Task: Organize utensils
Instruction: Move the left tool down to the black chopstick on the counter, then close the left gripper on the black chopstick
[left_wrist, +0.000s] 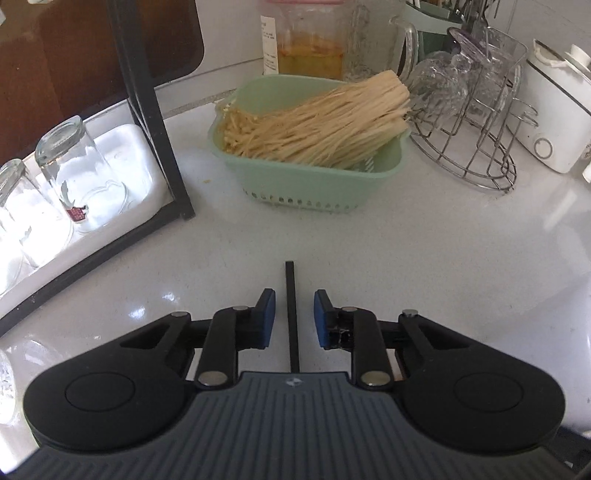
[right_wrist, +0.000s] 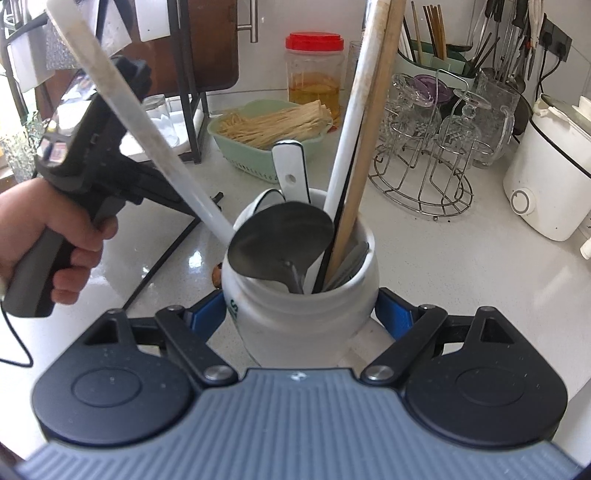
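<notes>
Left claw (left_wrist: 294, 319) narrow, pads not touching the thin black square chopstick (left_wrist: 291, 314) lying between them, long axis running up-frame on white worktop (left_wrist: 406, 240). Right claw (right_wrist: 300, 314) clamps white ceramic utensil jar (right_wrist: 299, 317), bottom centre.

Bare white counter (left_wrist: 424, 258) in front of green basket (left_wrist: 314, 184), black rack frame (left_wrist: 162, 147) left of it, wire glass stand (left_wrist: 480, 147) right, jar (left_wrist: 306, 44) behind
</notes>
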